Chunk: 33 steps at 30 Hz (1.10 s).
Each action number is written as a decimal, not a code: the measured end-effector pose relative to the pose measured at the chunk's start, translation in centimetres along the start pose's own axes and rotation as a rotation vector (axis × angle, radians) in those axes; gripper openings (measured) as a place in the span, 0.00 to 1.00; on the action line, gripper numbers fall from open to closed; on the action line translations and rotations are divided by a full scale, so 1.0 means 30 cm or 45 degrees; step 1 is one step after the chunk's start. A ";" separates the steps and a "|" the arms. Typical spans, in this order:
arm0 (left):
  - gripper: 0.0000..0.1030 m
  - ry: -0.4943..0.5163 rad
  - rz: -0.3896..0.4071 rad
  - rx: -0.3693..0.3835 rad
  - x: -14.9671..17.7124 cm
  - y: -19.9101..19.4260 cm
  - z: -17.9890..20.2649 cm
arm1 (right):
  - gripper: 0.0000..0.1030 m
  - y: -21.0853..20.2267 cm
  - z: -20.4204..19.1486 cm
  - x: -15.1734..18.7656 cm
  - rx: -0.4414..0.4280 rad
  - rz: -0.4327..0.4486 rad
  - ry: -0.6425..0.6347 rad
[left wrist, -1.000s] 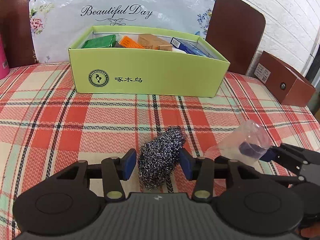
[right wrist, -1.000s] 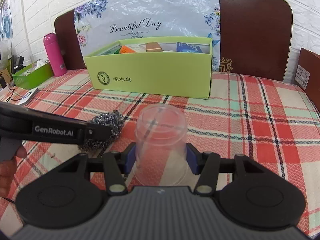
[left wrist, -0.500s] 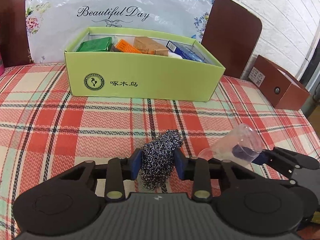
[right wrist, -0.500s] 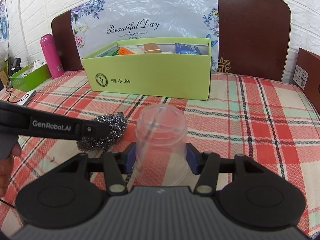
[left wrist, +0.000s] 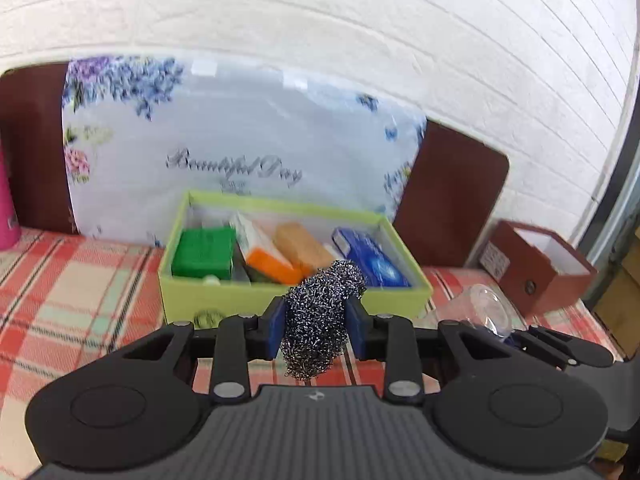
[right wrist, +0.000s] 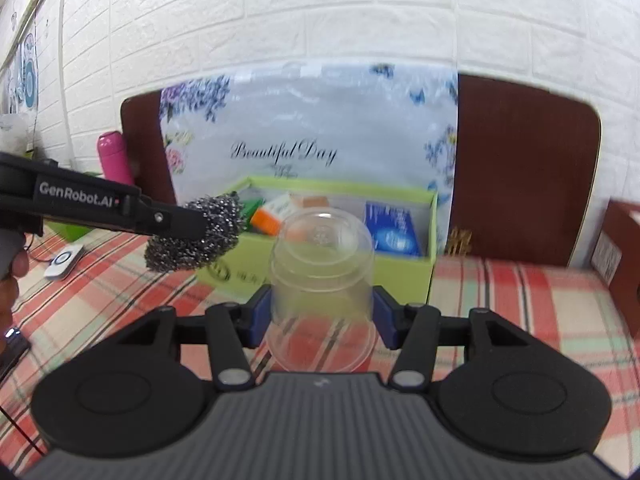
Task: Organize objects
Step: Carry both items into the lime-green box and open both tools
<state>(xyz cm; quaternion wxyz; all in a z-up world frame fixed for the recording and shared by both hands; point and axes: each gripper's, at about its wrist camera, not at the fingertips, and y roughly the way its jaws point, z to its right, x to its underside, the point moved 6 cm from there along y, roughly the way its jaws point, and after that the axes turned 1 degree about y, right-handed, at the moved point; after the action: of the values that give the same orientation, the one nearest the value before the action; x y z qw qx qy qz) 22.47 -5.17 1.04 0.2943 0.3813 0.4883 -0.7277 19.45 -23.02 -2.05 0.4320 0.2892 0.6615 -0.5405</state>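
My left gripper (left wrist: 316, 326) is shut on a steel wool scrubber (left wrist: 320, 316) and holds it in the air in front of the green box (left wrist: 224, 300). The scrubber also shows in the right wrist view (right wrist: 200, 234), pinched at the tip of the left gripper. My right gripper (right wrist: 322, 312) is shut on a clear plastic cup (right wrist: 322, 280), held upside down above the table. The cup shows at the right in the left wrist view (left wrist: 486, 312). The open green box (right wrist: 424, 276) holds several small packages: green, orange, tan and blue.
A checked cloth (left wrist: 80, 280) covers the table. A floral plastic sheet (left wrist: 240, 140) and dark chair backs (right wrist: 524, 168) stand behind the box. A brown box (left wrist: 540, 272) is at the far right. A pink bottle (right wrist: 114, 156) stands far left.
Both grippers have risen off the table with their loads and moved toward the green box. The left gripper closed onto the scrubber a second ago. The view now looks down into the box.
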 end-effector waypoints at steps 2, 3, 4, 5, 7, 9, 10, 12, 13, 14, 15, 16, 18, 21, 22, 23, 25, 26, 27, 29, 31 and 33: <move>0.33 -0.013 0.019 -0.005 -0.053 0.029 -0.010 | 0.50 0.029 0.011 -0.052 0.029 0.026 -0.007; 0.33 -0.014 0.028 -0.012 -0.079 0.049 -0.011 | 0.51 0.051 0.016 -0.082 0.044 0.036 -0.013; 0.33 -0.017 0.033 -0.021 -0.102 0.068 -0.014 | 0.51 0.077 0.021 -0.105 0.059 0.036 -0.028; 0.33 -0.023 0.038 -0.026 -0.123 0.090 -0.016 | 0.51 0.109 0.025 -0.126 0.085 0.032 -0.051; 0.33 -0.031 0.046 -0.043 -0.157 0.140 -0.025 | 0.51 0.174 0.034 -0.162 0.151 0.036 -0.092; 0.33 -0.044 0.037 -0.044 -0.181 0.188 -0.037 | 0.51 0.242 0.049 -0.187 0.217 0.040 -0.114; 0.33 -0.058 0.032 -0.034 -0.190 0.212 -0.043 | 0.51 0.275 0.057 -0.196 0.249 0.045 -0.123; 0.33 -0.077 0.029 -0.039 -0.203 0.252 -0.058 | 0.51 0.344 0.073 -0.204 0.315 0.038 -0.152; 0.33 -0.075 0.036 -0.045 -0.207 0.270 -0.065 | 0.51 0.375 0.077 -0.203 0.330 0.028 -0.162; 0.33 -0.068 0.036 -0.050 -0.209 0.288 -0.072 | 0.51 0.413 0.079 -0.198 0.331 0.010 -0.167; 0.35 -0.058 0.029 -0.052 -0.209 0.309 -0.079 | 0.51 0.442 0.075 -0.194 0.317 -0.007 -0.163; 0.36 -0.052 0.022 -0.054 -0.207 0.328 -0.086 | 0.51 0.465 0.067 -0.187 0.291 -0.020 -0.158; 0.46 -0.051 0.026 -0.071 -0.198 0.356 -0.105 | 0.51 0.502 0.041 -0.178 0.225 -0.021 -0.149; 0.48 -0.040 0.036 -0.107 -0.195 0.377 -0.129 | 0.52 0.540 0.009 -0.171 0.184 0.004 -0.158; 0.48 -0.049 0.032 -0.113 -0.194 0.383 -0.138 | 0.52 0.551 0.007 -0.172 0.173 0.014 -0.149; 0.48 -0.057 0.031 -0.111 -0.194 0.387 -0.144 | 0.52 0.561 0.007 -0.175 0.159 0.020 -0.140; 0.51 -0.070 0.038 -0.108 -0.195 0.383 -0.152 | 0.59 0.576 0.011 -0.178 0.141 0.020 -0.135; 0.63 -0.077 0.047 -0.110 -0.196 0.376 -0.155 | 0.64 0.578 0.014 -0.175 0.148 0.014 -0.147; 0.70 -0.086 0.062 -0.118 -0.197 0.365 -0.158 | 0.78 0.571 0.016 -0.172 0.157 0.017 -0.161; 0.77 -0.094 0.121 -0.132 -0.200 0.334 -0.159 | 0.94 0.543 0.022 -0.166 0.164 0.047 -0.176; 0.79 -0.080 0.154 -0.138 -0.199 0.306 -0.154 | 0.96 0.507 0.023 -0.154 0.169 0.072 -0.182; 0.81 -0.076 0.161 -0.157 -0.192 0.279 -0.149 | 1.00 0.472 0.027 -0.140 0.174 0.075 -0.181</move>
<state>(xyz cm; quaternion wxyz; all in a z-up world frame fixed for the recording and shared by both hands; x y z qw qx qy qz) 33.46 -3.60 0.77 0.3768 0.3708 0.4981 -0.6873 33.62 -19.92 -4.97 0.4728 0.2981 0.5819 -0.5907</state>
